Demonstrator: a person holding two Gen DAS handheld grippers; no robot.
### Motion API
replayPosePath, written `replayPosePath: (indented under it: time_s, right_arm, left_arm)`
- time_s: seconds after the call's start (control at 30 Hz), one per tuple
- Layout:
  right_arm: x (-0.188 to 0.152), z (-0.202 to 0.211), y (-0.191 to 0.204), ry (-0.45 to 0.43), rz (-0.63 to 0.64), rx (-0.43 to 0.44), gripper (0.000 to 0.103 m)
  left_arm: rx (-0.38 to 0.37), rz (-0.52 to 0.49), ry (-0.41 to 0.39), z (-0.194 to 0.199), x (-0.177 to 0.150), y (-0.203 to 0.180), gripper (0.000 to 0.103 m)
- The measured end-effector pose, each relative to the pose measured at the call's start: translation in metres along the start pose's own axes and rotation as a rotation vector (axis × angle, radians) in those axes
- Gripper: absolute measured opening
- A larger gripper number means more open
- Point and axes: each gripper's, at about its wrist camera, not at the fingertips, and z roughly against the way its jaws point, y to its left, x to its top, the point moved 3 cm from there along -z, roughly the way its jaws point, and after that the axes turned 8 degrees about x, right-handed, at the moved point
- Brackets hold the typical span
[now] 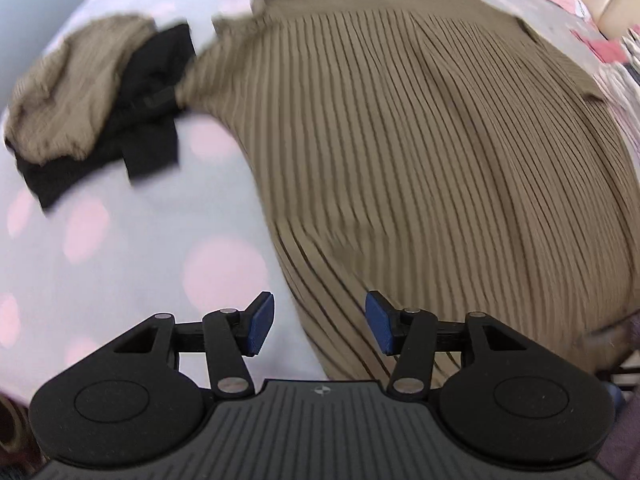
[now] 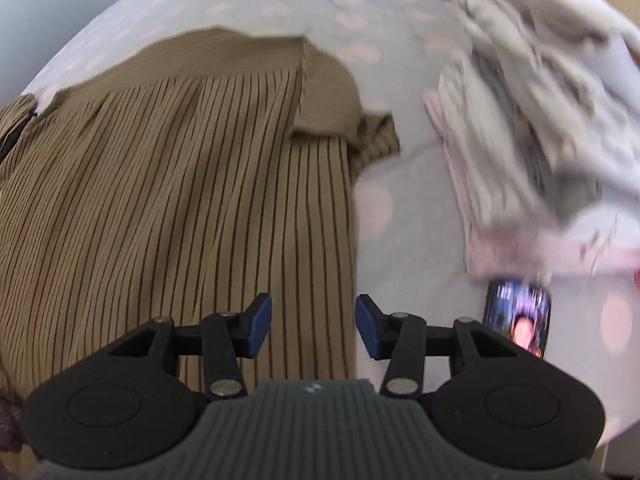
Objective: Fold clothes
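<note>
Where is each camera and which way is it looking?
Left wrist view: sits on the left tool, looking steeply down at the striped brown garment; a dark sleeve shows at the right edge.
Right wrist view: sits on the right tool, looking down at the phone and pale clothes pile.
Both see the same striped garment on the dotted sheet.

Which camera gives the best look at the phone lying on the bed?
The right wrist view. There the phone lies on the spotted sheet with its screen lit, just below the pile of pale clothes and right of the striped brown garment. The left wrist view does not show the phone at all.
</note>
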Motion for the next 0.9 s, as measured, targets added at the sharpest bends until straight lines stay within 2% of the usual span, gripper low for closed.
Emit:
replayPosePath:
  time_s: [0.17,0.4,0.47,0.5,0.6,0.9]
  right_arm:
    - [-0.027,0.002,0.006,0.044,0.032,-0.009,0.050]
    - [-0.037,0.005,0.005,0.016,0.046,-0.011,0.050]
    - [-0.037,0.002,0.002,0.024,0.045,-0.010,0.050]
    - [-0.038,0.001,0.000,0.031,0.042,-0.012,0.050]
    - [-0.042,0.001,-0.002,0.059,0.043,-0.024,0.050]
    - [-0.055,-0.011,-0.007,0.176,0.039,-0.026,0.050]
  left_arm:
    - [-0.047,0.060,0.112,-0.012,-0.038,-0.017,0.052]
    - [-0.048,0.117,0.205,-0.033,-0.058,-0.039,0.052]
    - [-0.036,0.126,0.227,-0.038,-0.062,-0.037,0.039]
    - [-0.030,0.131,0.237,-0.041,-0.064,-0.035,0.022]
    - [-0.013,0.145,0.269,-0.047,-0.069,-0.030,0.007]
    - [0.040,0.182,0.350,-0.034,-0.087,0.014,0.004]
